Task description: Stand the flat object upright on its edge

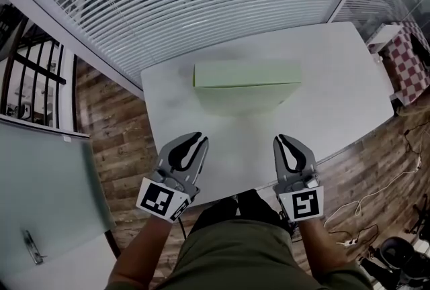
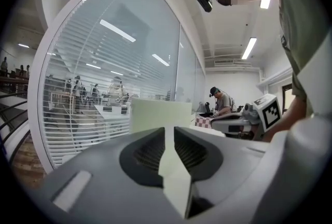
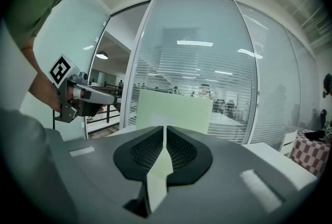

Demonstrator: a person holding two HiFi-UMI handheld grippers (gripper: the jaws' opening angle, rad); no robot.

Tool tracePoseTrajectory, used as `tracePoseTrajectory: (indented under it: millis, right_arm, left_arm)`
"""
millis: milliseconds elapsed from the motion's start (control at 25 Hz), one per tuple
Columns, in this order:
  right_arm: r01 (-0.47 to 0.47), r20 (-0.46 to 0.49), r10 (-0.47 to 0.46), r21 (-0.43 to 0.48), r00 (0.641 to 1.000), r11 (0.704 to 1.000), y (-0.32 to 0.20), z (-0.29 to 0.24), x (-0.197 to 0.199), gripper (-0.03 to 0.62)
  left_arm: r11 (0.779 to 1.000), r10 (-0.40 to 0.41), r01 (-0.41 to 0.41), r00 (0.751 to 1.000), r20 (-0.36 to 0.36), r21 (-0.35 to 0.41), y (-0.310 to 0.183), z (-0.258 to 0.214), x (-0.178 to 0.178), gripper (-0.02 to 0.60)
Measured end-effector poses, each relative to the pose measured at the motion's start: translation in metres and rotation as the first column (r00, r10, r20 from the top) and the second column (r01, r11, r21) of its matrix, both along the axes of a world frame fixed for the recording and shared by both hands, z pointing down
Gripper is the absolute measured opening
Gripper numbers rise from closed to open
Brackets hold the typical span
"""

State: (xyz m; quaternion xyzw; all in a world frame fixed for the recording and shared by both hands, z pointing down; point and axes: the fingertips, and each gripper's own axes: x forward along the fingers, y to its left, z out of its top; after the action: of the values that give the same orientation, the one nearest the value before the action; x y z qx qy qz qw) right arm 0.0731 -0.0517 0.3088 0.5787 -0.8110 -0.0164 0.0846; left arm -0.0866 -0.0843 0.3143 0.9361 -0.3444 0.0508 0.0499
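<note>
A pale green flat board point(image 1: 247, 75) stands upright on its long edge at the middle of the white table point(image 1: 336, 80), its broad face towards me. It also fills the middle of the left gripper view point(image 2: 161, 114) and the right gripper view point(image 3: 174, 111). My left gripper point(image 1: 199, 137) point(image 2: 168, 132) hovers at the table's near edge, well short of the board, jaws nearly together with nothing between them. My right gripper point(image 1: 281, 139) point(image 3: 165, 129) sits level with it to the right, jaws drawn to a thin slit, also empty.
A glass wall with white blinds point(image 1: 222, 0) runs behind the table. Wood floor surrounds it, with cables point(image 1: 376, 201) at the right and a red-checked item point(image 1: 411, 60) beyond the table's right end. A pale cabinet point(image 1: 47, 174) stands at the left. A person point(image 2: 223, 101) sits far off.
</note>
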Motion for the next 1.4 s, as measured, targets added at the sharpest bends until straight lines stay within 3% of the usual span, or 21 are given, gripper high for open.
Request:
tracePoseTrajectory:
  millis: [400,600,1400]
  right_arm:
    - [0.048,0.033,-0.048,-0.002,0.998,0.999,0.011,-0.013,-0.026,0.011]
    - [0.054,-0.002,-0.054,-0.012,0.999,0.998,0.013,-0.008,-0.035,0.011]
    - [0.045,-0.001,-0.045,-0.069,0.999,0.997,0.020,0.009,-0.047,0.011]
  left_arm:
    - [0.999,0.020,-0.020,1.000,-0.011,0.026,0.012,-0.016,0.001,0.021]
    - [1.000,0.023,-0.023,1.000,0.002,0.021,0.016,-0.013,-0.004,0.000]
    - [1.000,0.025,-0.025,1.000,-0.006,-0.002,0.025,-0.001,-0.017,0.000]
